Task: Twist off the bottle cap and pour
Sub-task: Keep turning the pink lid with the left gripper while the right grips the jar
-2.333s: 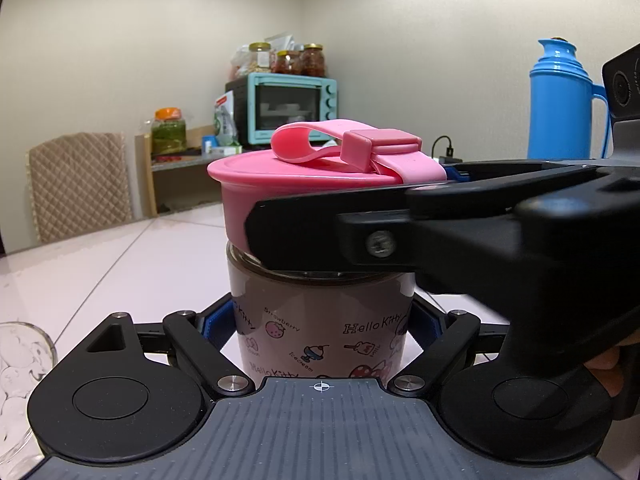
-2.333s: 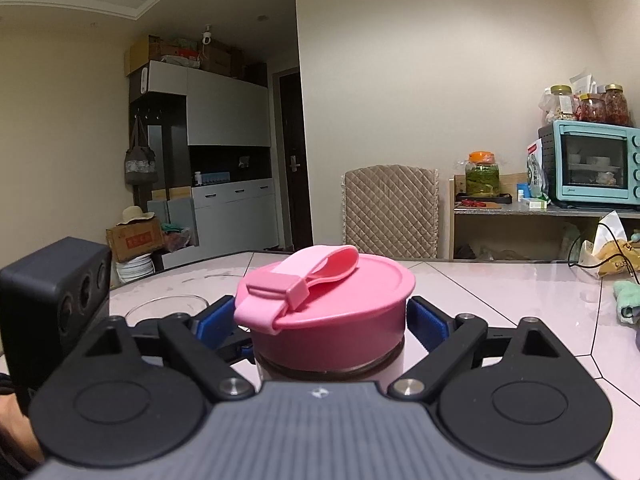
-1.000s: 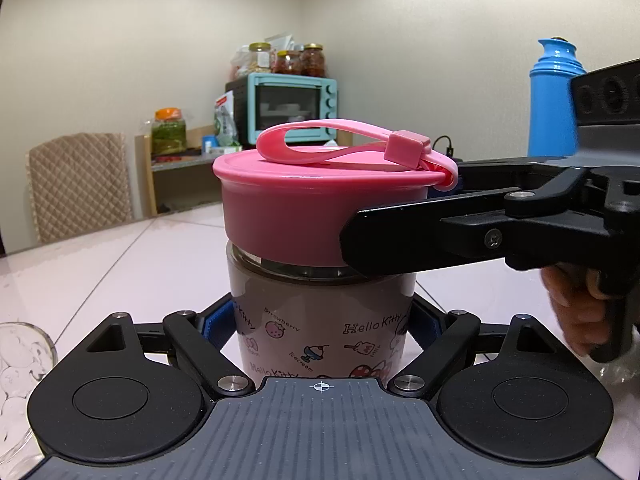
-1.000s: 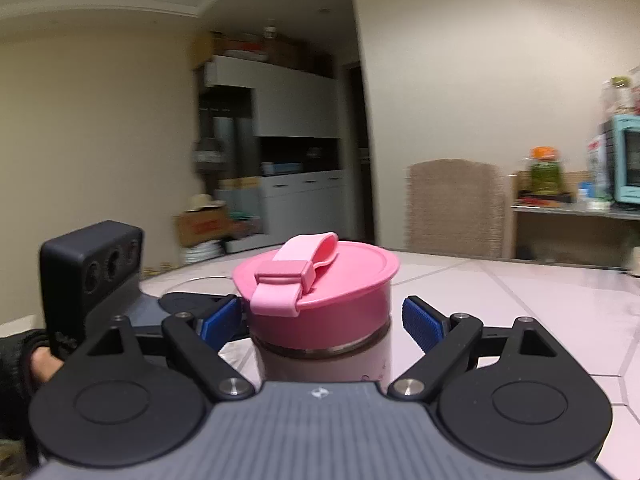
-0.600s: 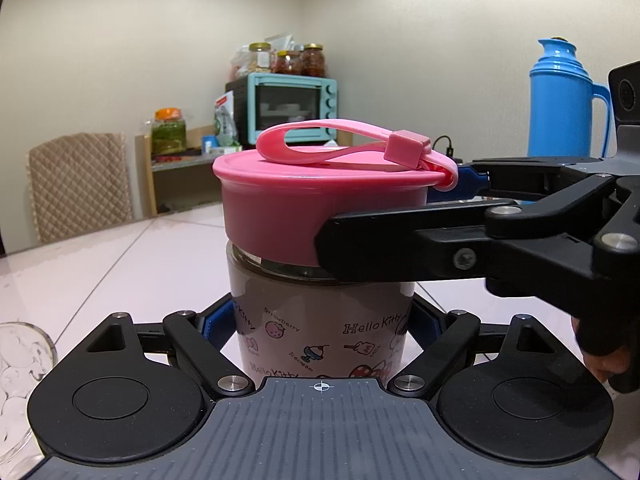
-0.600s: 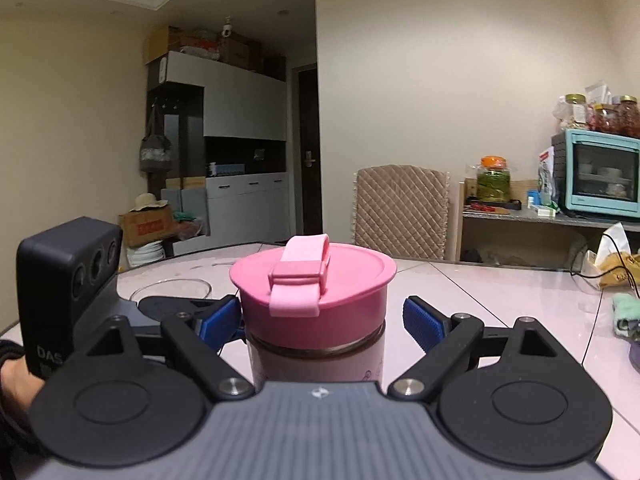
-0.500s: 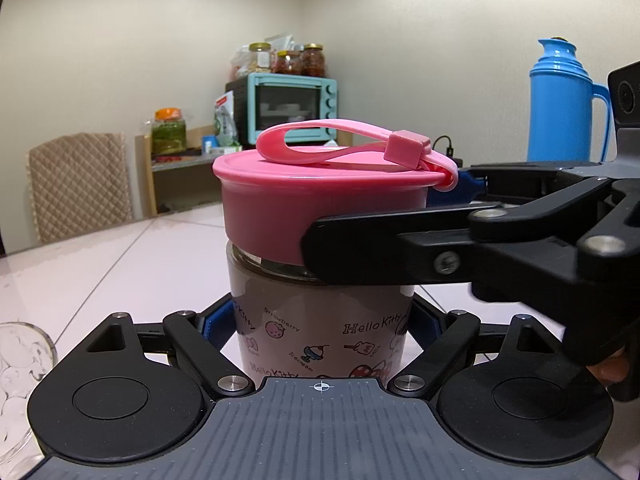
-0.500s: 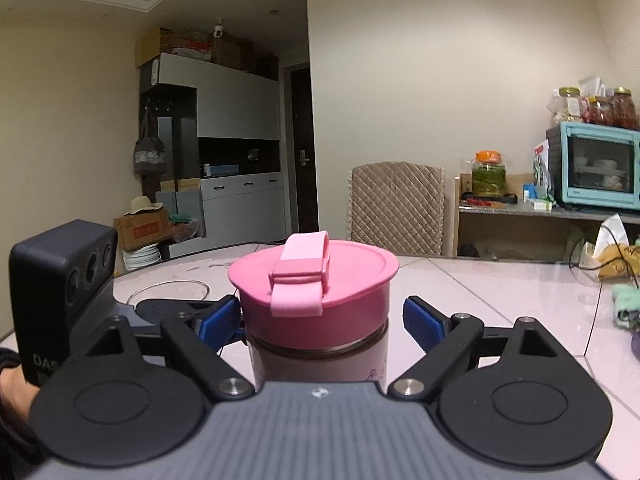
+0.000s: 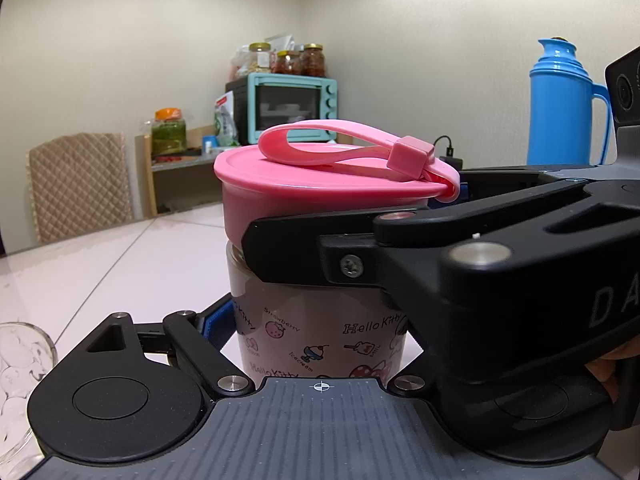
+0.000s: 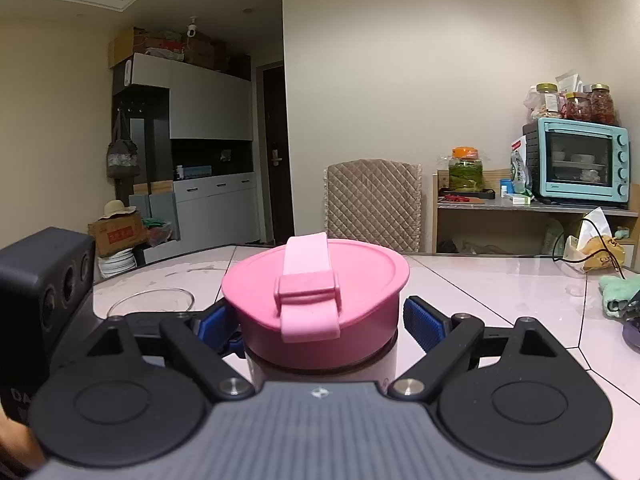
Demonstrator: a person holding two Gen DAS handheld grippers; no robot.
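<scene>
A pink screw cap [image 9: 320, 196] with a strap sits on the Hello Kitty bottle [image 9: 316, 320], which stands on the table. My left gripper [image 9: 316, 336] is shut on the bottle's body, low in the left wrist view. My right gripper [image 10: 320, 322] straddles the cap from the side. Its blue pads [image 10: 420, 320] stand slightly off the cap [image 10: 320, 304], so it is open around it. One of its black fingers [image 9: 304, 252] crosses the cap's lower edge in the left wrist view. The strap's clasp faces the right wrist camera.
A clear glass bowl [image 10: 150, 300] sits on the pink-tiled table [image 10: 500, 284] left of the bottle. A blue thermos [image 9: 564, 104] stands at the right. A green cloth [image 10: 616, 296], a quilted chair [image 10: 374, 204] and a teal oven [image 10: 580, 160] lie beyond.
Between the earliest frames and a second ago the cap turned, its strap clasp swinging rightward. Since then the cap holds still while my right gripper, released, swings back around it.
</scene>
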